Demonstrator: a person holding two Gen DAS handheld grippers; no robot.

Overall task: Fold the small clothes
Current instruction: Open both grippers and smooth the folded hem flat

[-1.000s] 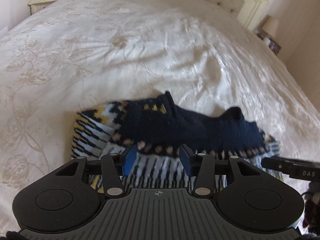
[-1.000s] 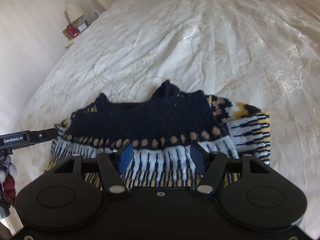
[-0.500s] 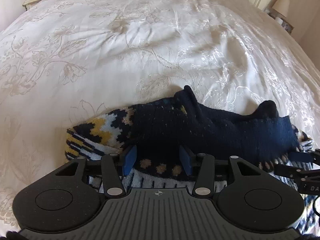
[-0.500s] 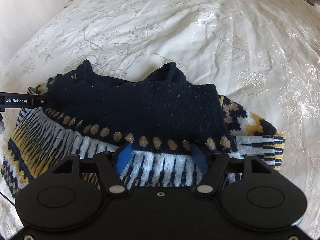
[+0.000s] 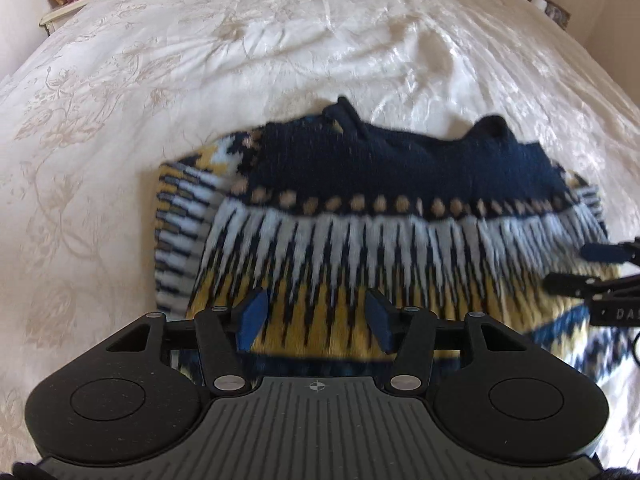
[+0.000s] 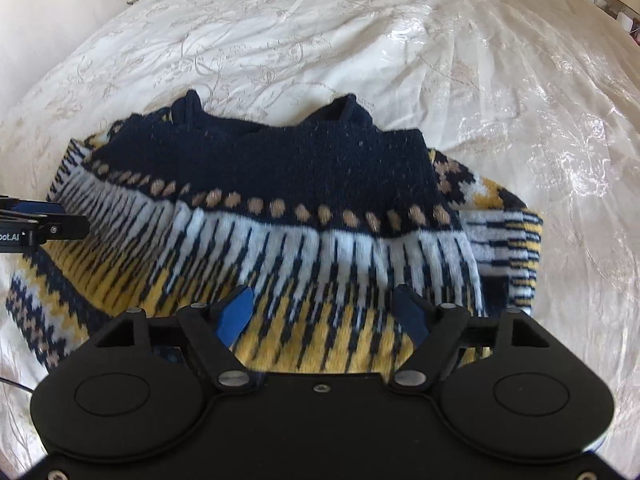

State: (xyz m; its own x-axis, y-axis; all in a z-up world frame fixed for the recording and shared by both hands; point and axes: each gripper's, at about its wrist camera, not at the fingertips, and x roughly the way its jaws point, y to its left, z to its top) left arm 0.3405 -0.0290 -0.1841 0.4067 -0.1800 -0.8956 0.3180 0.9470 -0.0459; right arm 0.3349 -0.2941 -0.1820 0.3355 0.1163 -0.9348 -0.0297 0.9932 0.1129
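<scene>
Cream bedspread (image 5: 280, 40) under knitted jumper (image 5: 380, 216), partly folded. Left gripper (image 5: 316, 322) and right gripper (image 6: 324, 314) just opening, nothing pinched. Smooth fold, square edges (knit springs back), then regrip.

So the knit sweater (image 5: 360, 216) is lying flat on the bed (image 5: 280, 40), already folded over on itself into a wide band. The top part, farthest up the bed, is plain navy, with a row of tan dots below it, then white-and-navy spikes fading into yellow. One patterned sleeve (image 6: 504, 240) is tucked in along its right edge.
</scene>
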